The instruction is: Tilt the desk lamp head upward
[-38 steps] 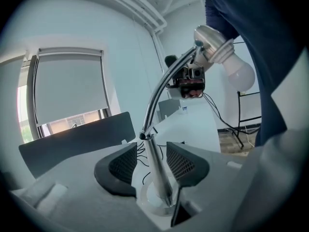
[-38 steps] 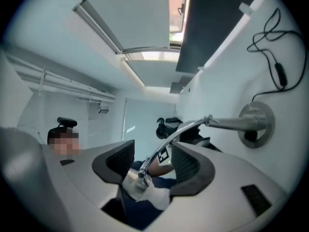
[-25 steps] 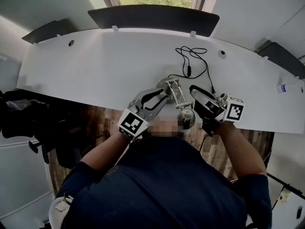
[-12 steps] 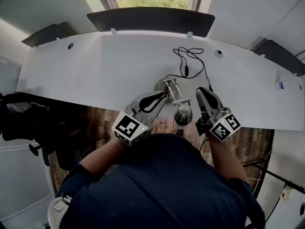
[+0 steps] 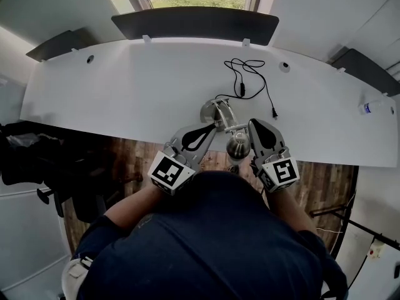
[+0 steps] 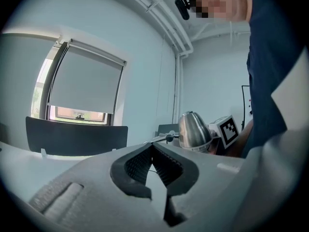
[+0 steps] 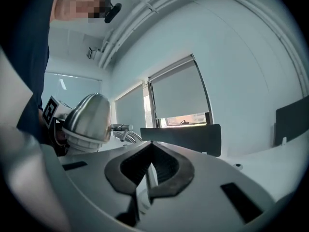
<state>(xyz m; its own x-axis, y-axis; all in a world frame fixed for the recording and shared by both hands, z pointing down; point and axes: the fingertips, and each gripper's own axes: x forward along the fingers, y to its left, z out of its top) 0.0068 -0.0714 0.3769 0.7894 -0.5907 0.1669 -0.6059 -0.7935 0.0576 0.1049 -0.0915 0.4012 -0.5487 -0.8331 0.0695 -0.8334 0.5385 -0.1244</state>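
Head view: the desk lamp is standing near the front edge of the white desk (image 5: pixel 125 86), its round metal base (image 5: pixel 209 111) resting on the desktop. Its polished lamp head (image 5: pixel 238 147) is hanging out past the desk's near edge, over the wooden floor (image 5: pixel 325 183). A black cable (image 5: pixel 241 89) is lying in loose loops on the desk behind the base.

The left gripper (image 5: pixel 217 126) is pointing toward the lamp's arm from the left. The right gripper (image 5: pixel 253 123) is lying just beside the lamp head on the right, so the head is sitting between the two tools. Whether either gripper is touching the lamp cannot be told from here.

Left gripper view: the jaws have just been closing and are now meeting at their tips, clenched on nothing. The lamp head is showing to the right of them, apart from the pads.

Right gripper view: these jaws too have just been closing and are now pressing together, empty. The lamp head is appearing to their left, clear of the pads, with a dark panel (image 7: pixel 181 137) and a window beyond.
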